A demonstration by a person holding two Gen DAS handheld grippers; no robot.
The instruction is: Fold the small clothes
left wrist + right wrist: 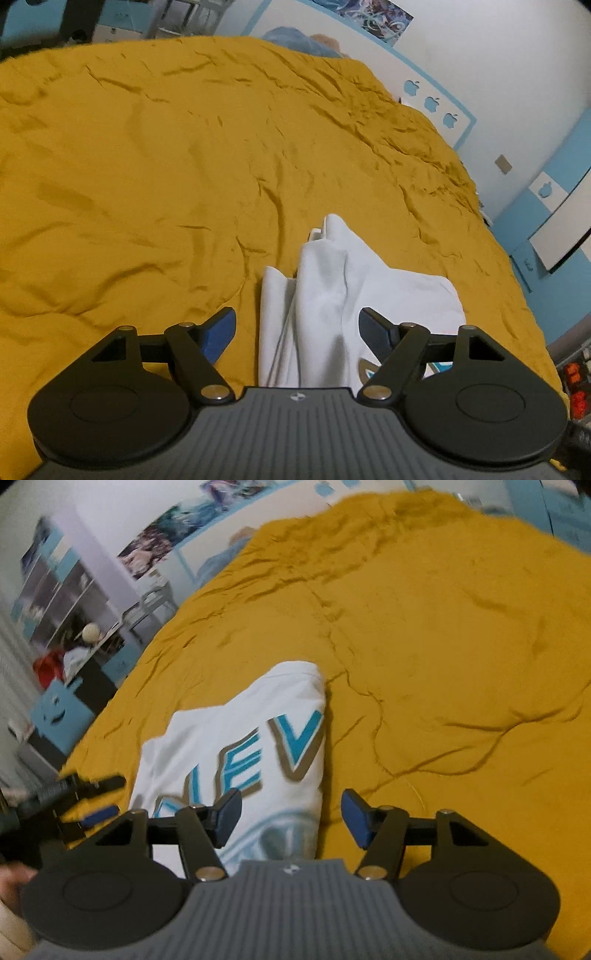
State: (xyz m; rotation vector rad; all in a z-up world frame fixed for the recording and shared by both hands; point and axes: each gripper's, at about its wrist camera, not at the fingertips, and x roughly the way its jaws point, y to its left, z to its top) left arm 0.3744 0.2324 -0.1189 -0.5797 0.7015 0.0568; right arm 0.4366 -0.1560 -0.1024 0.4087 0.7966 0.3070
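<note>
Left gripper (297, 328), black with 2 blue-padded fingers, hangs with its jaws spread wide and holding nothing; the bunched white cotton garment (332, 302) lies between and beneath the 2 fingers, its folds rising in a ridge toward the far end. Right gripper (291, 819), of the same build, is likewise spread wide and empty, its left finger over the same white garment (255, 738) and its right finger over bare bedding. From the right wrist view the garment shows large turquoise letters edged in tan (280, 753) across its upper face, and 1 long folded edge runs down its right side. It rests near the near edge of a wrinkled mustard-yellow bedspread (147, 166) that fills most of both views. At the lower left of the right wrist view the other gripper (85, 805) appears, blurred, beside the garment. Beyond the bed stand a white wall with blue apple decals (430, 103), posters (155, 542), and a cluttered shelving unit (62, 590).
</note>
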